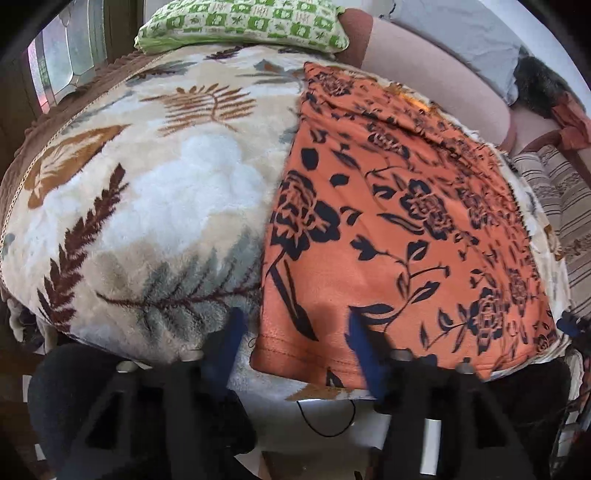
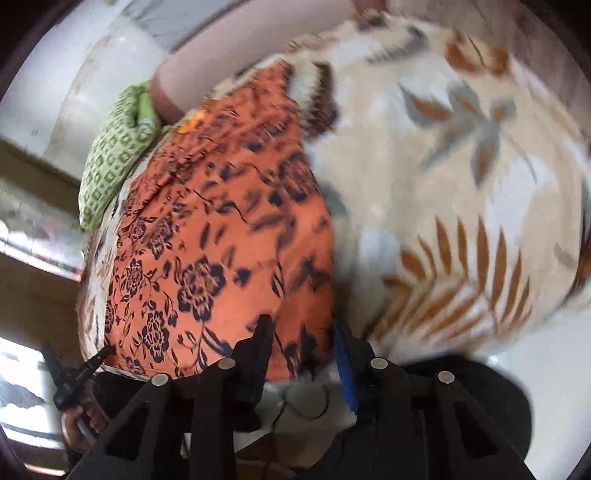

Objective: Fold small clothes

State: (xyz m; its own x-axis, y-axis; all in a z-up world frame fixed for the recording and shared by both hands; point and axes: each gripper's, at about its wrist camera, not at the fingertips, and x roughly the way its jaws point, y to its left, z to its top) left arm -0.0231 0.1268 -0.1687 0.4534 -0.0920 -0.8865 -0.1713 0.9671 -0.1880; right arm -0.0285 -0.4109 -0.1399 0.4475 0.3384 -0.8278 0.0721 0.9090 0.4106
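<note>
An orange cloth [image 1: 399,221] printed with dark flowers lies spread flat on a fluffy cream blanket [image 1: 155,192] with a leaf pattern, which covers a bed. A green-and-white pillow [image 1: 240,26] sits at the far end, beyond the cloth. In the left wrist view, the left gripper [image 1: 295,321] is half open and points steeply down at the cloth's near left corner: one blue finger sits over the blanket just beside the cloth's edge, the other over the cloth, so the hemmed corner lies between the jaws, not yet pinched. In the blurred right wrist view, the right gripper [image 2: 301,330] is likewise half open over the near right corner, one finger on the cloth, the other at its edge; nothing is clamped there that can be seen. The step in hand appears to be taking both near corners to start a fold. To do it well, each gripper should probably close on the hem alone, without catching the blanket's pile, and both corners should then lift evenly so the edges stay aligned.
</note>
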